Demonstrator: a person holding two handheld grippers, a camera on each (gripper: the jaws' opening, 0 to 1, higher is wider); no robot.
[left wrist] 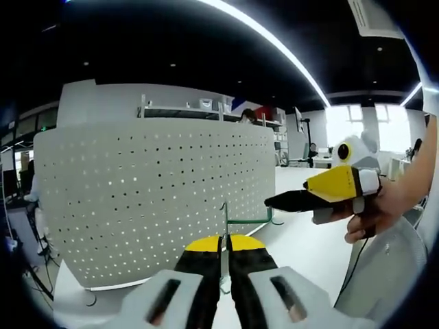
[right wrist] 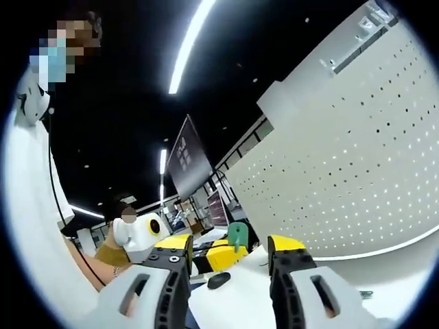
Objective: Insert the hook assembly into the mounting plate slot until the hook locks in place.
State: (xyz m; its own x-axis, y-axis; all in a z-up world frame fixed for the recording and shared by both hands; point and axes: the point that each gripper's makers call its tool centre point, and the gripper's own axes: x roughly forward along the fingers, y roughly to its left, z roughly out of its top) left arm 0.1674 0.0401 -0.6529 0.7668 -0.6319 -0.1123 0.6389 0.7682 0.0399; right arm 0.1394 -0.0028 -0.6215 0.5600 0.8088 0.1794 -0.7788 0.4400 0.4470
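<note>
My left gripper (left wrist: pixel 221 257) was pinched shut on the thin, stiff, light wire hook (left wrist: pixel 241 221) by its shank, facing the pegboard (left wrist: pixel 151 192); right gripper (right wrist: pixel 228 264) hung open, empty.

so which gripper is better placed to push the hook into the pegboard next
Left. The left gripper is shut on the green wire hook and faces the white pegboard squarely. The right gripper is open, off to the side of the board.
</note>
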